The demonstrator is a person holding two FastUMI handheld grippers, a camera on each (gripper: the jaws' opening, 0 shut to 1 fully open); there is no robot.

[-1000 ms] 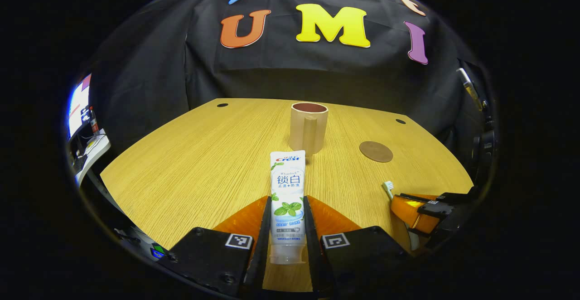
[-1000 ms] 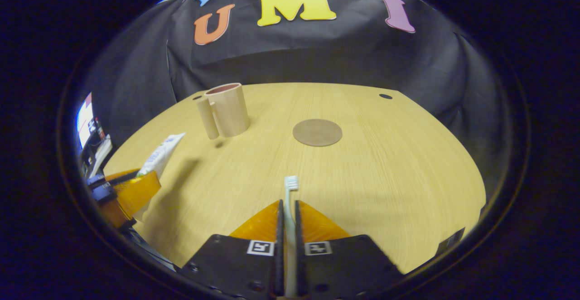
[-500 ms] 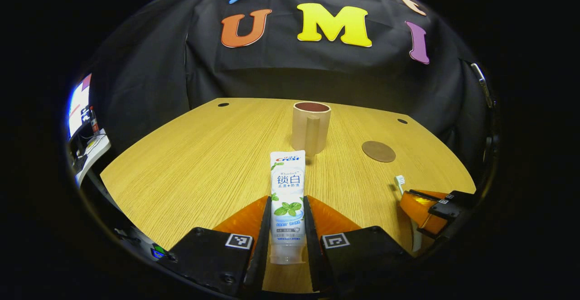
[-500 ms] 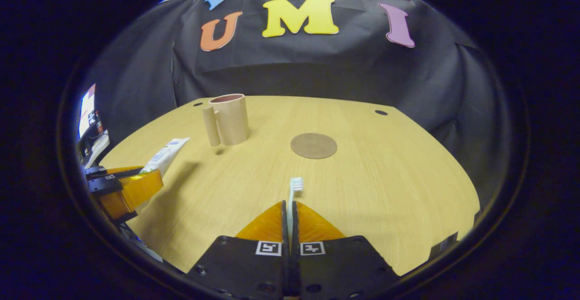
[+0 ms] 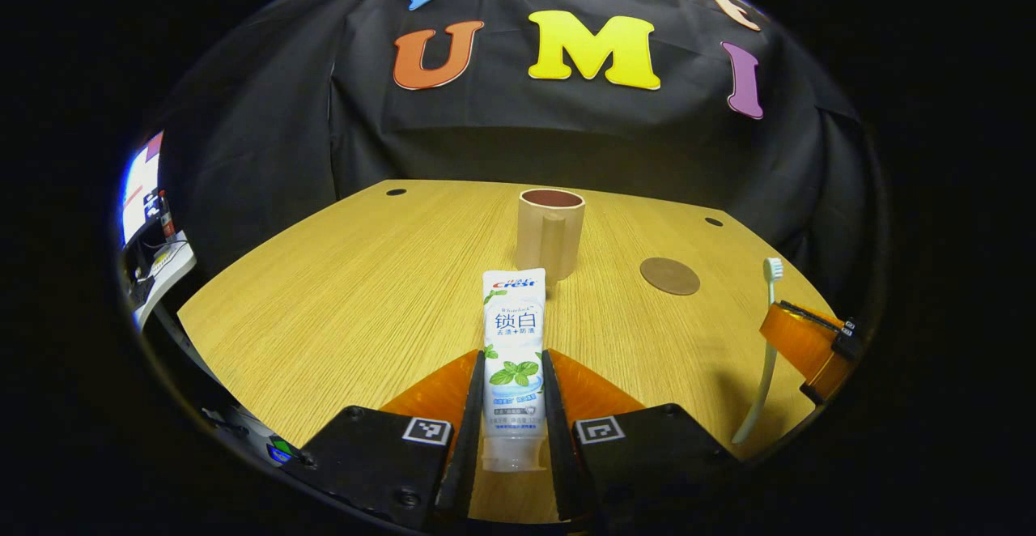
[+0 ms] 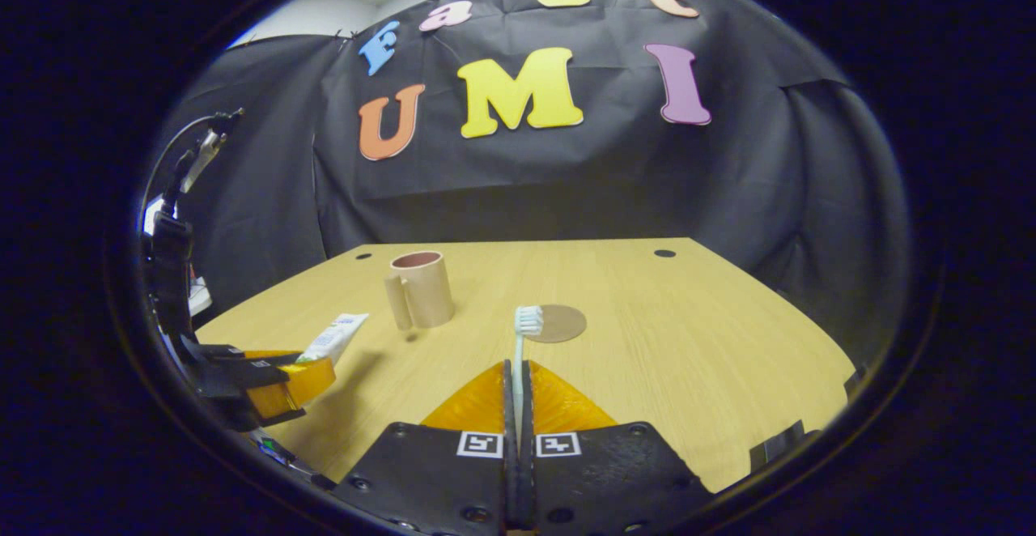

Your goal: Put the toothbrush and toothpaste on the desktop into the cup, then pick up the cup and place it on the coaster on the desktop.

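Note:
A white toothpaste tube (image 5: 514,317) points at the cup, held just above the table with my left gripper (image 5: 512,358) shut on its lower half. The beige cup (image 5: 550,232) stands upright mid-table, its handle toward me. To its right a round brown coaster (image 5: 670,275) lies flat. My right gripper (image 6: 516,366) is shut on the handle of a white toothbrush (image 6: 528,320), raised off the table with the bristle head up. From the right gripper view the cup (image 6: 421,289) is left of the coaster (image 6: 558,323), and the left gripper (image 6: 299,374) holds the tube (image 6: 336,338) at the left.
The wooden table (image 5: 340,293) has small dark holes near its far corners (image 5: 396,192). Past its left edge sit a lit screen and clutter (image 5: 150,220). A cable (image 6: 194,155) hangs at the left in the right gripper view.
My right gripper has risen and tilted up, carrying the toothbrush well off the table. The left gripper and the toothpaste have stayed put.

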